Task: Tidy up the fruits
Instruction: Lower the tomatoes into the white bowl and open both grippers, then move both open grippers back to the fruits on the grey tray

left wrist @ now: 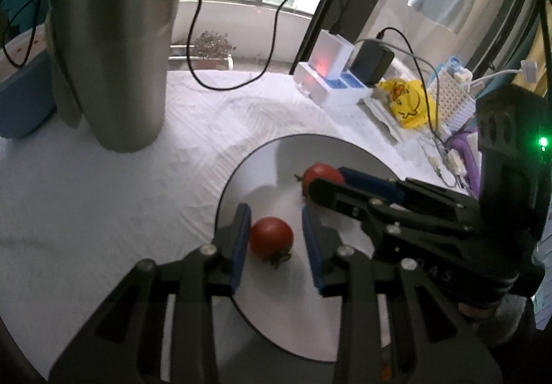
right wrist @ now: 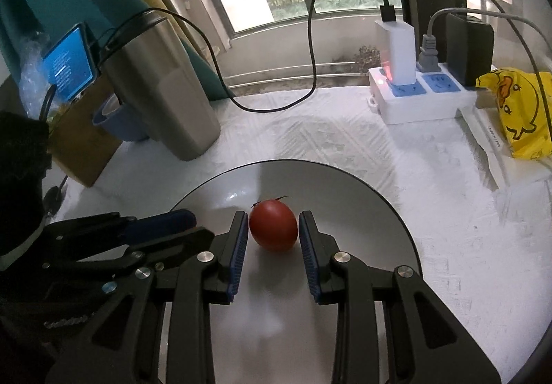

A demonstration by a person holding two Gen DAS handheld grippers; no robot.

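Note:
A round grey plate [left wrist: 272,156] lies on the white cloth; it also shows in the right wrist view [right wrist: 345,184]. Two red cherry tomatoes sit on it. My left gripper [left wrist: 276,211] is open around the near tomato [left wrist: 271,236], with a gap on the right side. My right gripper [right wrist: 274,216] has its pads close on both sides of the other tomato [right wrist: 273,225], which rests on the plate; the same tomato [left wrist: 319,173] shows past the right gripper's fingers [left wrist: 365,182] in the left wrist view. The left gripper's fingers [right wrist: 158,223] enter from the left in the right wrist view.
A steel tumbler [left wrist: 117,39] stands at the back left; it also shows in the right wrist view [right wrist: 162,84]. A white power strip [right wrist: 421,94] with chargers and cables, and a yellow duck bag [right wrist: 514,111], sit at the back right. A blue cup [right wrist: 117,121] stands behind the tumbler.

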